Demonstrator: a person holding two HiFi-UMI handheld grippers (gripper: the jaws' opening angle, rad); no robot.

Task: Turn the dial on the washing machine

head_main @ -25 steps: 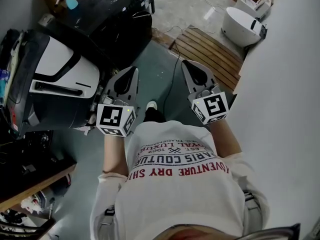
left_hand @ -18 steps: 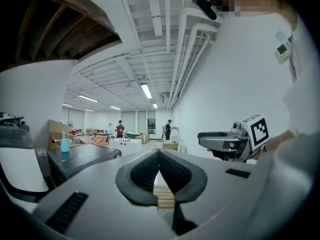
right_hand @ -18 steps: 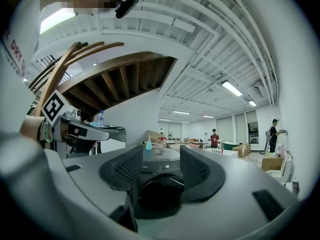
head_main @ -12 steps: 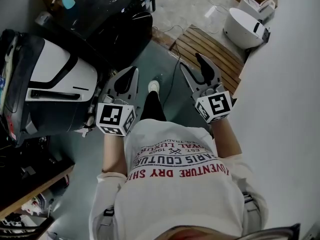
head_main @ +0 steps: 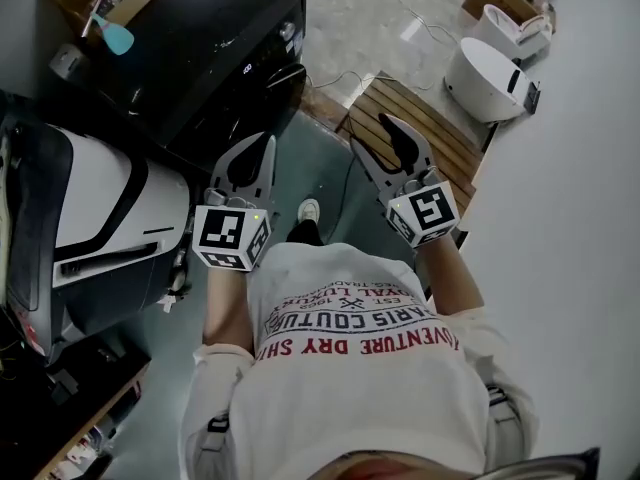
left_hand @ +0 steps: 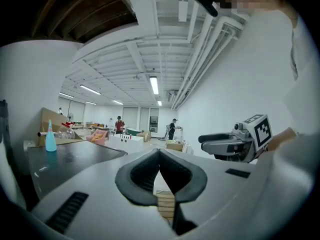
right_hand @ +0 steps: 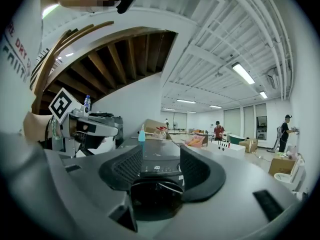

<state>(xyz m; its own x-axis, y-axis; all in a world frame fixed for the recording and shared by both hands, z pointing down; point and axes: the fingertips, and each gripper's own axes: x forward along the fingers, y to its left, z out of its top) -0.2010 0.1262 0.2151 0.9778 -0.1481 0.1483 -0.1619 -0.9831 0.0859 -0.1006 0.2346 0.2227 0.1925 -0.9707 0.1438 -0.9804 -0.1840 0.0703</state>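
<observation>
Left tongs (head_main: 264, 144) closed, right tongs (head_main: 371, 133) spread, both before the black washing machine (head_main: 200, 48).

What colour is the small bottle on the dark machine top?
Light blue bottle, clearest in the left gripper view.

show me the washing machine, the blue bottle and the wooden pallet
washing machine (head_main: 200, 53), head view, black top panel
blue bottle (head_main: 113, 36), head view, its body
wooden pallet (head_main: 445, 123), head view, middle slats

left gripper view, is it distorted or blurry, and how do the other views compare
Left gripper view: strong fisheye, black corners, ceiling light blown white, background sharp. Right gripper view: same fisheye, black washing machine looks dim. Head view: even light, edges bend.
</observation>
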